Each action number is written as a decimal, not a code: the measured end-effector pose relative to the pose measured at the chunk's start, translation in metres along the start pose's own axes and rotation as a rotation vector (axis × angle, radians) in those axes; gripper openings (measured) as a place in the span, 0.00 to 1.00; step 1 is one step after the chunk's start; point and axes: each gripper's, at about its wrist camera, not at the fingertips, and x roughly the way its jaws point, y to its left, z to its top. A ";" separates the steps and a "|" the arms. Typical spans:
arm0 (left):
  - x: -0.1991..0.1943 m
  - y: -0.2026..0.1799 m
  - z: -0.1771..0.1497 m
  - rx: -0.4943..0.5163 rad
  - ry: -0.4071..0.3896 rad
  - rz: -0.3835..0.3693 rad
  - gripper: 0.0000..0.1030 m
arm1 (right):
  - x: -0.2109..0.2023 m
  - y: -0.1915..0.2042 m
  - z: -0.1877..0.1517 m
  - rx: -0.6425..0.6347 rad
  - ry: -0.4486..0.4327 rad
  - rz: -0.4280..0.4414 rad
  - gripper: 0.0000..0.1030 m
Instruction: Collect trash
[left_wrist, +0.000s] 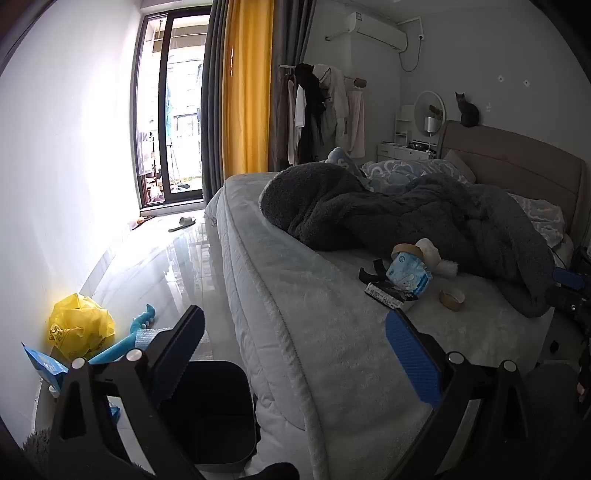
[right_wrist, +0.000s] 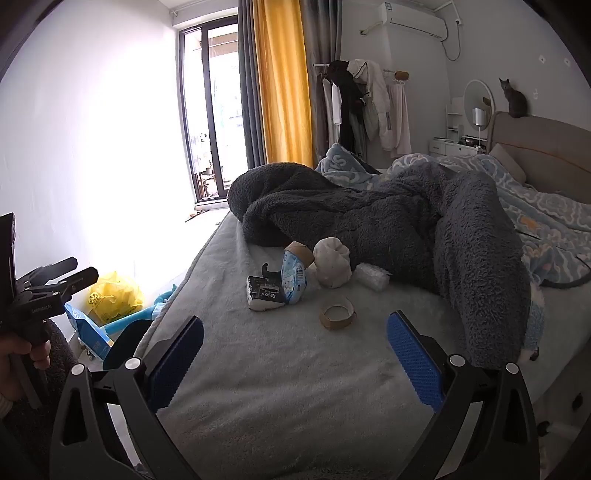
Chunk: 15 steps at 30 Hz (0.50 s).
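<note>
Bed (right_wrist: 295, 369) as landmark. Right claw (right_wrist: 295, 363) is level over the near end of the bed, aimed along it toward the headboard; left claw (left_wrist: 295, 354) hangs over the bed's left edge, straddling mattress and floor. In the right view the left claw (right_wrist: 55, 280) shows off the bed's left side, gripped in a hand (right_wrist: 18, 356).

Dark fleece blanket (right_wrist: 369, 218) heaped across mid-bed. Trash clusters just before it: white crumpled wad (right_wrist: 332, 266), blue printed packet (right_wrist: 294, 277), black-and-white wrapper (right_wrist: 264, 293), all touching or nearly so; brown tape roll (right_wrist: 337, 313) lies apart, nearer the right claw. Dark bin (left_wrist: 210, 402) stands on the floor against the bed's left side.

Both claws spread wide, blue pads (right_wrist: 413, 360) apart, gripping nothing, touching nothing.
</note>
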 end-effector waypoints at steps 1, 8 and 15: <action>0.000 0.000 0.000 0.000 -0.002 0.000 0.97 | 0.000 0.000 0.000 0.000 0.003 0.000 0.97; -0.001 0.000 0.000 0.000 0.000 0.000 0.97 | 0.000 0.000 0.000 0.002 0.003 0.001 0.97; 0.000 0.000 0.000 0.000 0.003 0.000 0.97 | 0.000 0.000 0.000 0.001 0.004 0.000 0.97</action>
